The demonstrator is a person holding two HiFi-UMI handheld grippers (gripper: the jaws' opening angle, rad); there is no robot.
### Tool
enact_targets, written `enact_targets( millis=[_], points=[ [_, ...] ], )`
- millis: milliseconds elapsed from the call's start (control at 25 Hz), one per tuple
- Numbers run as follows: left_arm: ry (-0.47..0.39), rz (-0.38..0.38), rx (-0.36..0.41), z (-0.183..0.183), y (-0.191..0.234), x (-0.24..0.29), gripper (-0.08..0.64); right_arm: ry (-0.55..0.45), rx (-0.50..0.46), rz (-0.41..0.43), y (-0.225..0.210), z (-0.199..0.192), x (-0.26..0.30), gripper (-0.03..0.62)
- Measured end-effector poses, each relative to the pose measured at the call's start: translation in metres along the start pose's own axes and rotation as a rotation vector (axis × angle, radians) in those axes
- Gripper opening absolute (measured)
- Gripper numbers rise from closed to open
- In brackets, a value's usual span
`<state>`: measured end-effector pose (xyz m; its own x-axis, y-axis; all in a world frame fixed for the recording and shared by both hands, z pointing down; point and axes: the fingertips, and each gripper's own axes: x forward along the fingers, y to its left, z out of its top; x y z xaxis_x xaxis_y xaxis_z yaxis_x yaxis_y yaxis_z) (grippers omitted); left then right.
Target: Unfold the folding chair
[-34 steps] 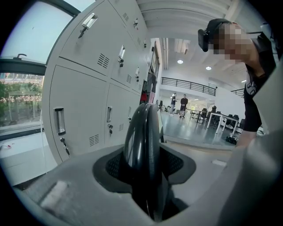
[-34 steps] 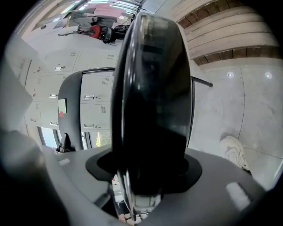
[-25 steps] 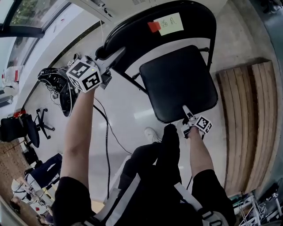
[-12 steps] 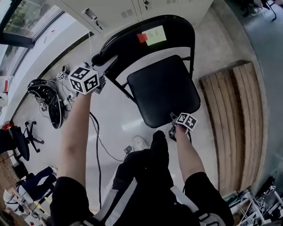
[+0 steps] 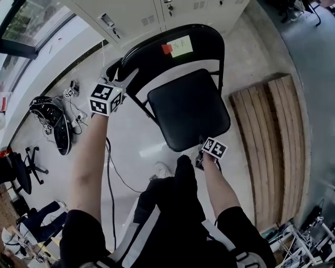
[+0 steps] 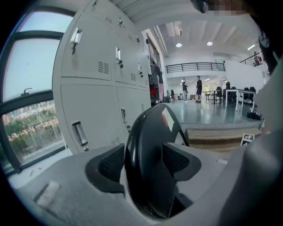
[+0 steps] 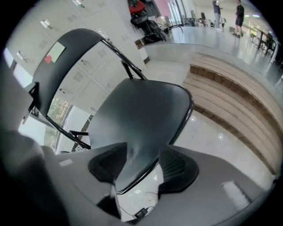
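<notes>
A black folding chair stands open on the pale floor, its seat (image 5: 188, 107) spread below the curved backrest (image 5: 157, 57), which carries a green and a red note. My left gripper (image 5: 128, 79) is at the backrest's left edge. In the left gripper view that rim (image 6: 146, 150) runs between the jaws of my left gripper (image 6: 143, 164), which have just been opening and now stand open around it. My right gripper (image 5: 201, 148) is at the seat's front edge. Its jaws have just been closing. The seat's rim (image 7: 146, 145) lies between the jaws of my right gripper (image 7: 143, 167), with floor showing beside the right pad.
Grey lockers (image 5: 152, 15) stand just behind the chair. Wooden steps (image 5: 267, 136) run along the right. Cables and dark gear (image 5: 52, 118) lie on the floor at the left, and a cable (image 5: 112, 162) trails toward my legs (image 5: 172, 209). People stand far off (image 6: 198, 87).
The head view has swung, so the chair sits further left in the picture. My right hand has rolled and lifted at the seat's front edge. My left gripper stays at the backrest.
</notes>
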<state>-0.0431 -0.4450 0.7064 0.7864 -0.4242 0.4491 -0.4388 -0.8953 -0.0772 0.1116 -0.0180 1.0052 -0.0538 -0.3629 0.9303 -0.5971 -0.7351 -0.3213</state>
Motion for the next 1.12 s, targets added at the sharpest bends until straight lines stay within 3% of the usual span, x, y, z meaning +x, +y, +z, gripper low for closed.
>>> enact_targets(
  millis=[120,360,600,720,800,880,960,1120],
  points=[
    [-0.024,0.082,-0.048,0.005,0.004,-0.022,0.279,-0.042,-0.059,0.037,0.019,0.013,-0.024,0.207],
    [-0.081,0.118,-0.218,0.019,-0.010,-0.068,0.276,-0.204,-0.272,0.144,0.086,0.067,-0.088,0.099],
    [-0.240,0.173,-0.402,0.069,-0.050,-0.126,0.274,-0.401,-0.527,0.376,0.182,0.144,-0.185,0.064],
    [-0.296,0.219,-0.435,0.090,-0.069,-0.169,0.254,-0.469,-0.607,0.463,0.216,0.170,-0.239,0.041],
    [-0.295,0.279,-0.436,0.095,-0.072,-0.201,0.198,-0.494,-0.650,0.492,0.230,0.181,-0.264,0.014],
    [-0.312,0.341,-0.454,0.097,-0.069,-0.235,0.076,-0.522,-0.675,0.530,0.243,0.190,-0.286,0.005],
    [-0.352,0.361,-0.486,0.100,-0.076,-0.264,0.018,-0.554,-0.675,0.564,0.248,0.194,-0.311,0.005],
    [-0.441,0.374,-0.476,0.110,-0.092,-0.303,0.000,-0.638,-0.685,0.590,0.264,0.197,-0.351,0.003]
  ],
)
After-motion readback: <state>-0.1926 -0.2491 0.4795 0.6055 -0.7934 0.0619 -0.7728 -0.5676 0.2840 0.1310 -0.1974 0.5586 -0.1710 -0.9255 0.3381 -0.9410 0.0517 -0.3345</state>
